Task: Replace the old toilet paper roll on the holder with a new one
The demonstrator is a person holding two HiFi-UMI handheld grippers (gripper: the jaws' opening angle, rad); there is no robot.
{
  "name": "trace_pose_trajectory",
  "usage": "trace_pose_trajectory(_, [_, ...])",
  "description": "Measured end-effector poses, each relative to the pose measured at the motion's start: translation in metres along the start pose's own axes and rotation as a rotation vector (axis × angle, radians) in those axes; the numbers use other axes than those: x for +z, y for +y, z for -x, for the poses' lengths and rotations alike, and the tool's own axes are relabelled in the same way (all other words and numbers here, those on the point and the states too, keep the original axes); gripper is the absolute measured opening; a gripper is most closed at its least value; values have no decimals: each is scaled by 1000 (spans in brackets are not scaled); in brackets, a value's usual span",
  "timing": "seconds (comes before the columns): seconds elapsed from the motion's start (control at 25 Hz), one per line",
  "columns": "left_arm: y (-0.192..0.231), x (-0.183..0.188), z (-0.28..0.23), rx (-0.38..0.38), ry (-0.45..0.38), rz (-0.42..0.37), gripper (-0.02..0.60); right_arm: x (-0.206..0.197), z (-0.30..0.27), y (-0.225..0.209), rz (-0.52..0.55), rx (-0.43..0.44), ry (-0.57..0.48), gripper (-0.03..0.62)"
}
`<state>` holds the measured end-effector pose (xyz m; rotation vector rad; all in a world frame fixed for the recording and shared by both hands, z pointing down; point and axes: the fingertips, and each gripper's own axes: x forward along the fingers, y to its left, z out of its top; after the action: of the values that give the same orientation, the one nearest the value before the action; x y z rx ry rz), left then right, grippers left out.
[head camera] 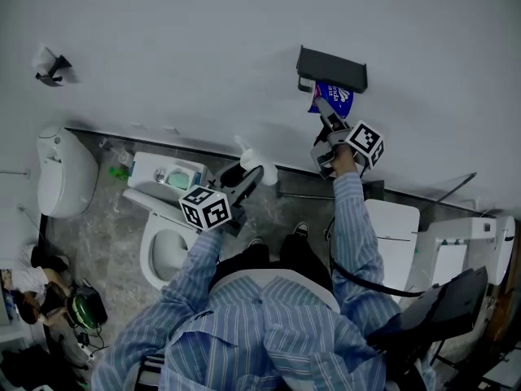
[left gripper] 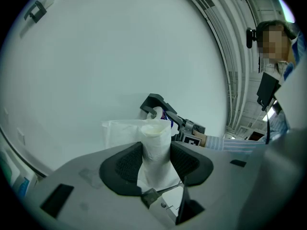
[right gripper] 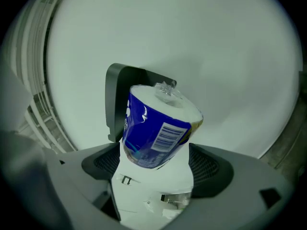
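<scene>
two rolls are showing, one in each gripper. the new roll (right gripper: 156, 128), wrapped in blue printed film with a barcode panel, is sitting tilted between the jaws of the right gripper (right gripper: 156, 164), whose two dark pads are pressing on its lower sides. this roll is lying just below and in front of the dark holder (head camera: 332, 68), which is hanging on the pale wall (head camera: 203, 31); whether roll and holder are touching cannot be told. the old roll (left gripper: 156, 143), white, thin and nearly used up, is standing upright between the jaws of the left gripper (left gripper: 156, 169), both pads closing on it, while a loose sheet is spreading out from its top toward the left of that view. the left gripper is pointing at the wall well apart from the holder, lower and to the left in the head view. each gripper is carrying a marker cube (head camera: 205, 208) at its rear. the person's striped sleeves (head camera: 354, 218) are reaching forward. a white toilet (head camera: 151, 251) is standing on the floor under the left gripper.
</scene>
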<state>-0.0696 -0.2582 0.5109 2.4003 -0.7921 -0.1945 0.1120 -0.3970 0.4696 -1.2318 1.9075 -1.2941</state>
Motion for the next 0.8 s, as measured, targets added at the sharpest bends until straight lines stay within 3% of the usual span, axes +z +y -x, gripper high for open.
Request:
trace_pose_trajectory(0.4, [2, 0, 14, -23, 23, -7, 181, -43, 42, -6, 27, -46, 3, 436])
trace_pose_trajectory(0.6, [-7, -3, 24, -63, 45, -10, 181, -76, 77, 15, 158, -37, 27, 434])
trace_pose_trajectory(0.8, [-11, -20, 29, -108, 100, -22, 181, -104, 118, 30, 279, -87, 29, 434])
